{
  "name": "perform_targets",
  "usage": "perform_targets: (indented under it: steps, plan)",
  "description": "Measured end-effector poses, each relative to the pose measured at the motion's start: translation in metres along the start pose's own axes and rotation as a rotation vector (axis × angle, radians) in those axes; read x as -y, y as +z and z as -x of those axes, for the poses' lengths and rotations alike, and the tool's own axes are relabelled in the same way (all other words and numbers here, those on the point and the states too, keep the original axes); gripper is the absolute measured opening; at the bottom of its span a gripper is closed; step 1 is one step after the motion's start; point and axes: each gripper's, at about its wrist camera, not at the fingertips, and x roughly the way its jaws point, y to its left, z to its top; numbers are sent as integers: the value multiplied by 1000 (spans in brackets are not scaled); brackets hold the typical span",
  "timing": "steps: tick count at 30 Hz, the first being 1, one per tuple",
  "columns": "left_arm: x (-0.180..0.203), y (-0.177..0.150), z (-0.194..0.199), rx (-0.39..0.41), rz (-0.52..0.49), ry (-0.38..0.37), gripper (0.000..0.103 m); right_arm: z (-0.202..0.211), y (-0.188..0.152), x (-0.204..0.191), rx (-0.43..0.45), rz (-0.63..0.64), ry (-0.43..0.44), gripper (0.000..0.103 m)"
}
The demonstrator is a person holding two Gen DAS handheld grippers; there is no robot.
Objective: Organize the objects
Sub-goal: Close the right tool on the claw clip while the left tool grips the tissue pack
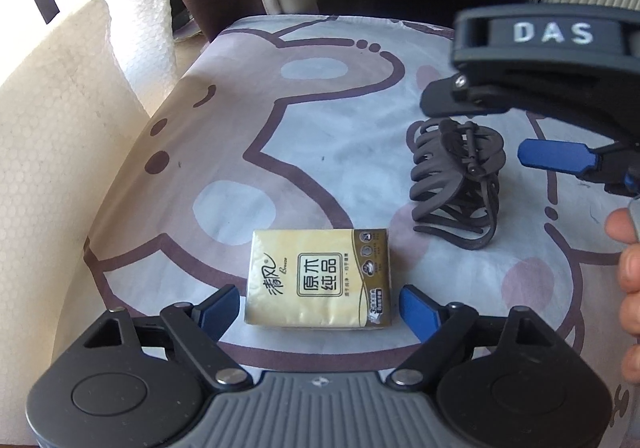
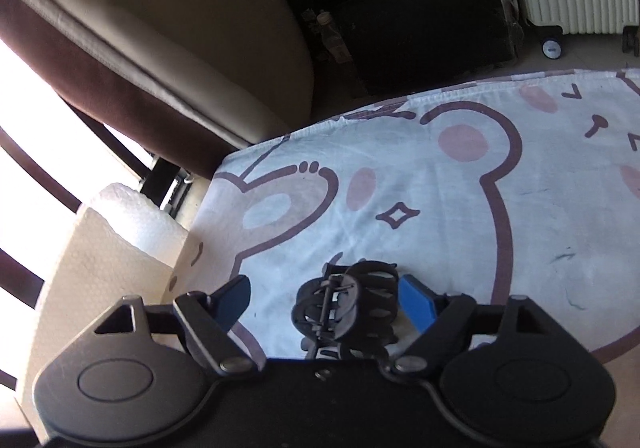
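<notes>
- My left gripper (image 1: 320, 308) is spread wide, its blue fingers (image 1: 218, 306) flanking the yellow tissue pack (image 1: 320, 278) at lower centre; I'd close squarely on its short sides.
- My right gripper (image 2: 324, 302) is also released around the dark hair claw clip (image 2: 346, 306), low in its view; pinch the body, not the teeth.
- No container shows; both items sit on the bear-print cloth (image 1: 320, 128).

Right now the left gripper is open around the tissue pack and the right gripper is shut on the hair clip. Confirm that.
Not quite. The right gripper is open, its blue fingers either side of the hair clip with gaps showing, as the right wrist view shows. The left gripper is open around the tissue pack.
</notes>
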Motion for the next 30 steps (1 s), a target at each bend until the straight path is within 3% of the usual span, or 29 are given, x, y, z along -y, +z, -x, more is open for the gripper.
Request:
perform_targets:
  steps: [3,5,8,13,16,30]
  plan:
    - [-1,1,-1,0,1,-6,88,-8,-4,-14,-22,82,-66,77]
    - [-2,2,-2,-1,11,-11,89,-14,-8,-20,-40,122,-115,65]
    - [-3,2,-4,0,19,-15,89,-22,-13,-22,-61,162,-182,57]
    - [-6,4,-9,-8,26,-23,88,-19,-13,-21,-61,183,-173,54]
    - [-9,5,-12,-36,47,-40,77,-14,-12,-21,-52,195,-157,45]
    - [-6,7,17,0,100,-56,74,23,-11,-4,-74,191,-145,45]
